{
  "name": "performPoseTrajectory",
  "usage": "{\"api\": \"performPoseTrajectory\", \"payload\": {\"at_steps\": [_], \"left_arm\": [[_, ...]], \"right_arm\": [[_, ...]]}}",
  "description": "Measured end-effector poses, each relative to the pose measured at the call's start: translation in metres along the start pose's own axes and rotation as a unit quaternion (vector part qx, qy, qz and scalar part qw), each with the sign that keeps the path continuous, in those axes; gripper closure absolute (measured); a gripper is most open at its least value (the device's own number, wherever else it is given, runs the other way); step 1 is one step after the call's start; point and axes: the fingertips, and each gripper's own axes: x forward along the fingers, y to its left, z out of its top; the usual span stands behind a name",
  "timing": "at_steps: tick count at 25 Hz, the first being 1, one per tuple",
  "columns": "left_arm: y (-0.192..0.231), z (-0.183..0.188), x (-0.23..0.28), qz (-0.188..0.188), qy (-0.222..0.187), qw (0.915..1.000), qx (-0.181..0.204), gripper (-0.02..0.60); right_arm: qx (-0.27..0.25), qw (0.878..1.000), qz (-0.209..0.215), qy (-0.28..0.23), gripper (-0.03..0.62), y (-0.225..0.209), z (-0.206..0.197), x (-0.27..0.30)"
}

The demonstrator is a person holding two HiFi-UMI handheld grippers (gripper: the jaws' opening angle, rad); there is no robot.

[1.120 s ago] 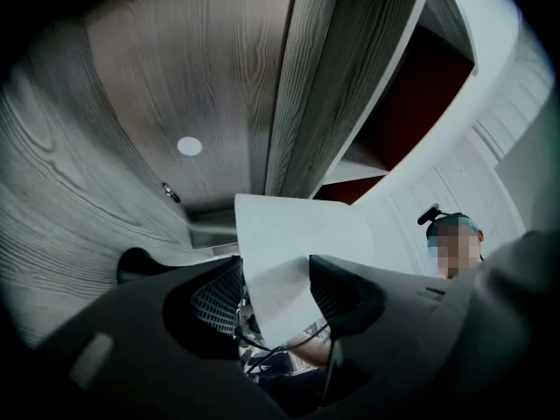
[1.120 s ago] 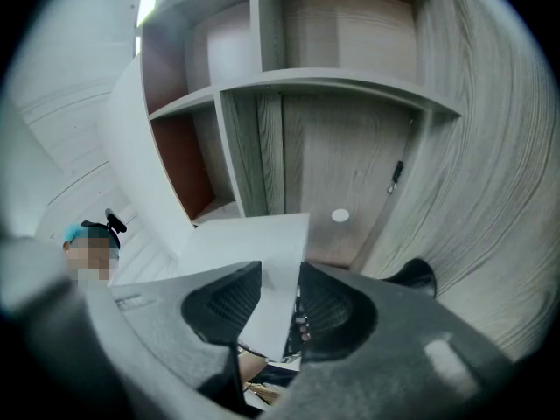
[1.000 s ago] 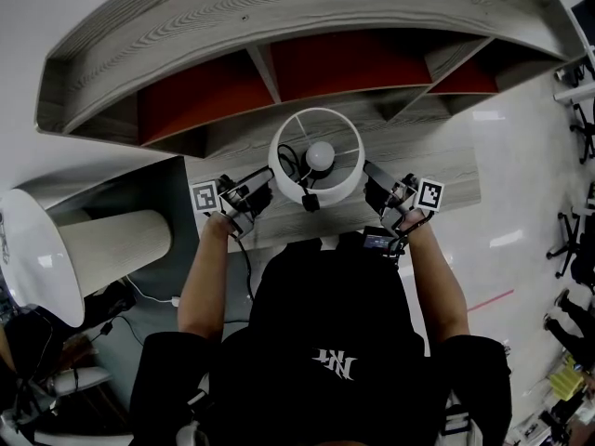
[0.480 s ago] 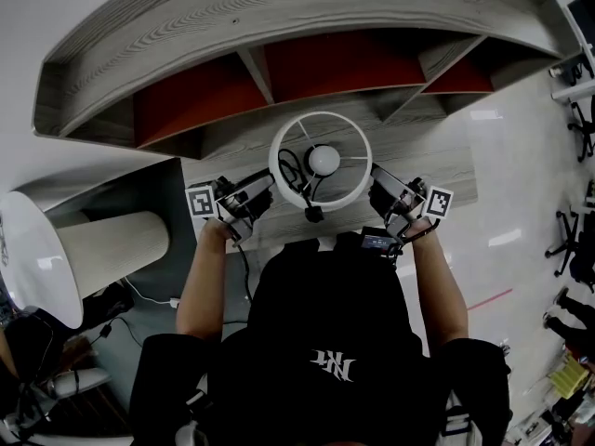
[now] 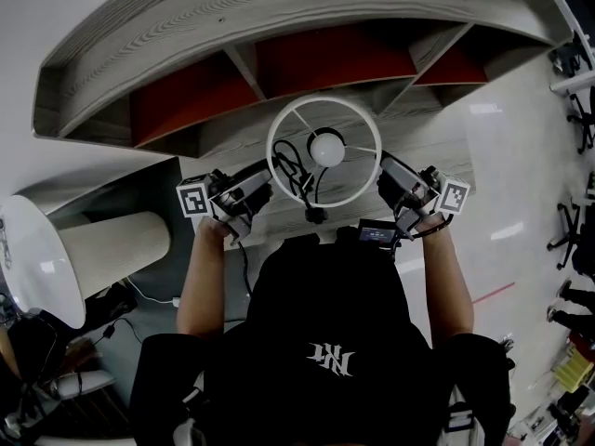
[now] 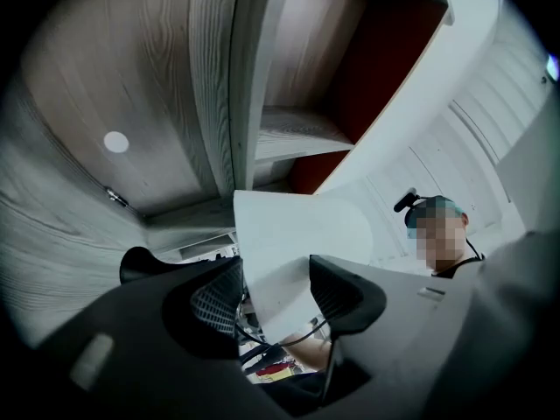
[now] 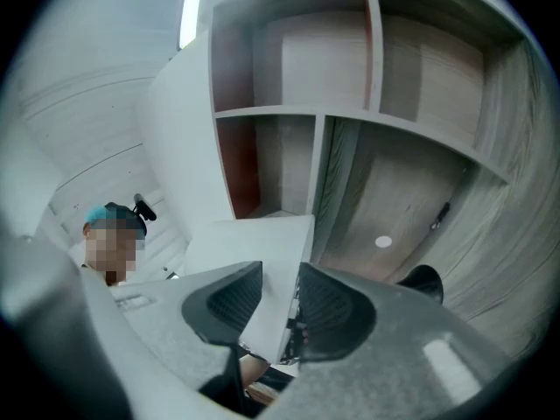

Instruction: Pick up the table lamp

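Note:
The table lamp (image 5: 326,147) hangs in the air between my two grippers, seen from above: a white round shade, a bulb in its middle and a black cord (image 5: 299,186) dangling below. My left gripper (image 5: 258,187) is shut on the shade's left wall, and my right gripper (image 5: 385,171) is shut on its right wall. In the left gripper view the white shade wall (image 6: 289,239) stands between the jaws of that gripper (image 6: 273,291). The right gripper view shows the shade wall (image 7: 254,252) pinched at the right gripper (image 7: 280,300) too.
A grey wooden shelf unit (image 5: 279,17) with red-backed compartments (image 5: 191,100) stands right ahead, with its desk surface (image 5: 437,147) under the lamp. A white round top (image 5: 33,258) on a beige cylinder (image 5: 116,244) is at the left. Office chairs (image 5: 581,249) stand at the right.
Both grippers have risen with the lamp between them. The shade now looks larger and nearer the camera, and the grippers sit wider apart in the view.

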Motion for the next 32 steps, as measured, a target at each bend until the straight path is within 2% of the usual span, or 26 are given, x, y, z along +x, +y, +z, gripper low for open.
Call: {"api": "performPoseTrajectory", "payload": {"at_steps": [4, 7, 13, 17, 22, 32], "left_arm": [[-0.015, 0.0, 0.003, -0.003, 0.003, 0.9999, 0.011, 0.354], [-0.029, -0.003, 0.011, -0.001, 0.007, 0.9998, 0.017, 0.354], [-0.051, 0.001, 0.02, -0.002, 0.018, 0.9984, 0.054, 0.359], [-0.067, 0.004, 0.027, -0.004, 0.011, 0.9985, 0.054, 0.36], [-0.106, 0.0, 0.045, -0.007, 0.006, 0.9984, 0.057, 0.359], [-0.135, 0.007, 0.052, -0.01, -0.001, 0.9956, 0.093, 0.359]], "right_arm": [[-0.018, 1.0, -0.011, 0.006, 0.465, 0.008, 0.002, -0.004], [-0.024, 1.0, -0.005, 0.013, 0.465, 0.028, 0.006, -0.004], [-0.04, 0.999, -0.001, 0.008, 0.462, 0.044, 0.012, -0.005], [-0.053, 0.999, 0.003, 0.012, 0.462, 0.063, 0.015, -0.006], [-0.066, 0.998, -0.001, 0.022, 0.462, 0.107, 0.022, -0.011], [-0.092, 0.995, 0.008, 0.036, 0.461, 0.128, 0.023, -0.008]]}}
